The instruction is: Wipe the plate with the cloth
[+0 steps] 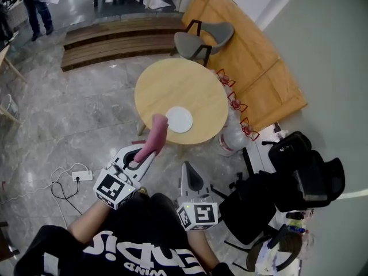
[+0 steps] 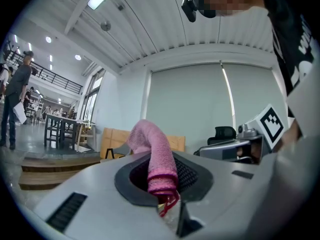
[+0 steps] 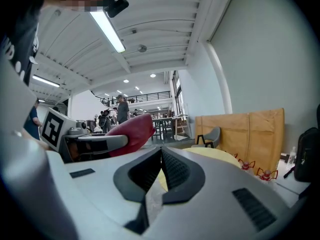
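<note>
Your left tool grips the pink cloth, long axis aimed toward the plate by the surface's near edge; your right tool is clenched, empty.

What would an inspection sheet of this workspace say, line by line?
Surface: round wooden table, bare apart from the white plate.
Job's things: white plate near the table's near edge; pink cloth sticks out of the left tongs toward it.
Clutter: nothing seen on the table.
Grippers: left tongs shut on the pink cloth; right tongs shut, empty.
Cables: white power strip and its cable on the floor at the left.
Surroundings: grey chair behind the table, wooden panels, black bags at the right, a person far off.
</note>
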### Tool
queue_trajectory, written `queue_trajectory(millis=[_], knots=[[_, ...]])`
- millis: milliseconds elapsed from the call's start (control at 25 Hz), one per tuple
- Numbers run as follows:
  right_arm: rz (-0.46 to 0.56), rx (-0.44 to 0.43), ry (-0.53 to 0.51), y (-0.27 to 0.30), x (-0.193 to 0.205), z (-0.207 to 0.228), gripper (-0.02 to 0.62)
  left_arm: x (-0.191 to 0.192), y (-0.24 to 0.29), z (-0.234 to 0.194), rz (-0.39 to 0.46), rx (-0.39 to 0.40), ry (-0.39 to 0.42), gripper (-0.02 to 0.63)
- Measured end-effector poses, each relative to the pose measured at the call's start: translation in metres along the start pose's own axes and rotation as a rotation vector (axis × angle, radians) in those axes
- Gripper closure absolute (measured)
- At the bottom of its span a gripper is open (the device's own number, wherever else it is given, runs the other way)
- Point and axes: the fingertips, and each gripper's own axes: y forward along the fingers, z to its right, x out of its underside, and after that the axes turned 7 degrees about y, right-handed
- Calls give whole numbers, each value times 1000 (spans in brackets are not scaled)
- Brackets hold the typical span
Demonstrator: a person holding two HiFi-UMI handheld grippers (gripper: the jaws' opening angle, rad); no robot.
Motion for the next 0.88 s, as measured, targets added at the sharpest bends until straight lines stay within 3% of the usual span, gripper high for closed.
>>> queue_trajectory(millis=[360,880], knots=[[-5,47,18,29,-8,41,574,1,45,-14,-32,42,-15,554],[-14,11,27,103,-27,107,574,15,131,-61,-41,-5,-9,554]])
